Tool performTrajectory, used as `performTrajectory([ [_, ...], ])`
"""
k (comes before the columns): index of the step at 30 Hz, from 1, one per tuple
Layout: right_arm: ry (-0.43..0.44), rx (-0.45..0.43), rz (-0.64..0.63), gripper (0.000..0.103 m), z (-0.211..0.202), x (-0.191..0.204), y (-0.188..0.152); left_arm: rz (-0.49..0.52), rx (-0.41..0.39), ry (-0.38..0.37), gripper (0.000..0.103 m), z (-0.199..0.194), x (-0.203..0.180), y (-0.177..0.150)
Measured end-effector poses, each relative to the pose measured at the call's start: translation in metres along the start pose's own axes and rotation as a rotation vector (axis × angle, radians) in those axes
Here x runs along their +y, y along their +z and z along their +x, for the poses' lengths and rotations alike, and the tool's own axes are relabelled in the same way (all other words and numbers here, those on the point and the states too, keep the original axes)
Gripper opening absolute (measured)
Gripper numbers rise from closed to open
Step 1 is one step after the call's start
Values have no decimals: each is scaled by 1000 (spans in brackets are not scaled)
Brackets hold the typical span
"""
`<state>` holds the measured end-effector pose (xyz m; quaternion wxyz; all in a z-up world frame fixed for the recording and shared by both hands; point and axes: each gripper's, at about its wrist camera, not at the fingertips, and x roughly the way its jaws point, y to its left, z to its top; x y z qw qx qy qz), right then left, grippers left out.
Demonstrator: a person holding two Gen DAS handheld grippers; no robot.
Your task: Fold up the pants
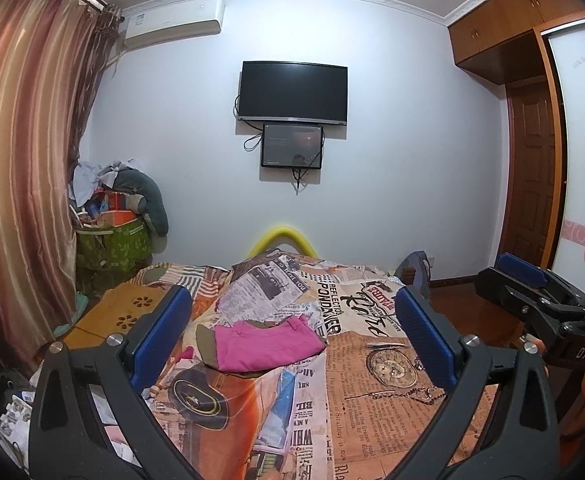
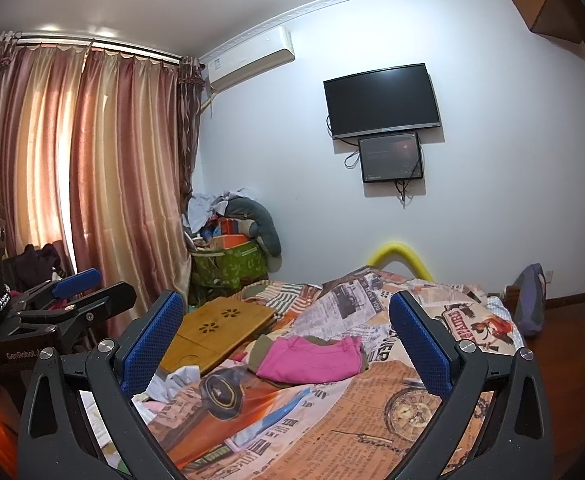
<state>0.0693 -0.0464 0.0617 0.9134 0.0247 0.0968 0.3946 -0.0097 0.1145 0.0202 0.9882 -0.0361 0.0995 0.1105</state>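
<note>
Both grippers, left gripper (image 1: 292,344) and right gripper (image 2: 286,342), hang spread apart above the bed (image 1: 392,384); pink pants (image 1: 266,346) lie folded mid-bed (soft, light, probably best pinched at an edge).

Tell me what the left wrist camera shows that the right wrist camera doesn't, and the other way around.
Only the left wrist view shows the brown door and the right tongs from the side. Only the right wrist view shows the curtain's full width and the left tongs from the side. Both show the folded pink pants on the bed, the television and the wooden lap tray.
</note>
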Motion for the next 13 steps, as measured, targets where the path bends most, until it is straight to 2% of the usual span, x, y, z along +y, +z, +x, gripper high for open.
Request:
performTrajectory([
  [13,-7,20,6,102,4,-3,-1,2,17,-8,103,5,-2,-1],
])
